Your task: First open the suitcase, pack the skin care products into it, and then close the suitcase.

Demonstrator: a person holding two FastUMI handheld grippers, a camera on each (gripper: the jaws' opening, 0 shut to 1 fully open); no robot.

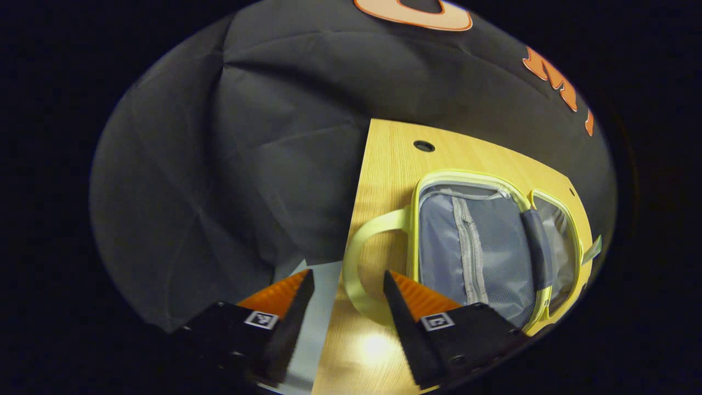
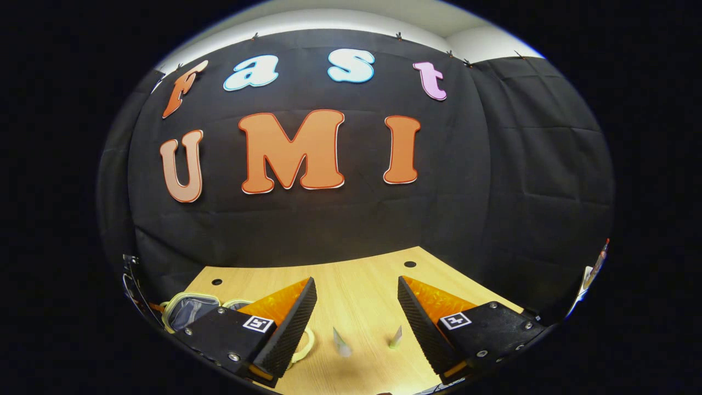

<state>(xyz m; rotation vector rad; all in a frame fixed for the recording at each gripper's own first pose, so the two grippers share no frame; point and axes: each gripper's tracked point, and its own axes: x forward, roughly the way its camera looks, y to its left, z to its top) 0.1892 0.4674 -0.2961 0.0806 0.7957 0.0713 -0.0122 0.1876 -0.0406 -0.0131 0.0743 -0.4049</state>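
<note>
In the left gripper view, at about 6 o'clock, we see the left gripper (image 1: 347, 280) with its two orange-and-black fingers (image 1: 285, 307) spread apart and nothing between them; it hangs over the desk's left edge. Past the fingers, toward 3 o'clock, the suitcase (image 1: 477, 247) lies open on the wooden desk (image 1: 384, 164): a small yellow-green case with a grey lining, a zipped mesh pocket on the nearer half and a dark strap across the hinge line. Its pale looped handle (image 1: 356, 263) curves out toward 9 o'clock from the case, and the right finger overlaps the lower part of that loop in the picture; we cannot tell whether it touches it. A round hole (image 1: 424, 146) sits in the desk at 12 o'clock from the case.

In the right gripper view, the suitcase (image 2: 189, 307) shows at 8 o'clock, partly behind the left finger. The right gripper (image 2: 356, 291) sits at 6 o'clock, fingers released and wide apart above the desk (image 2: 356, 274). Between them, near the bottom, stand two small skin care products: a grey tube (image 2: 341, 343) and just to its right a pale green tube (image 2: 396, 337), apart from each other and from both fingers.
</note>
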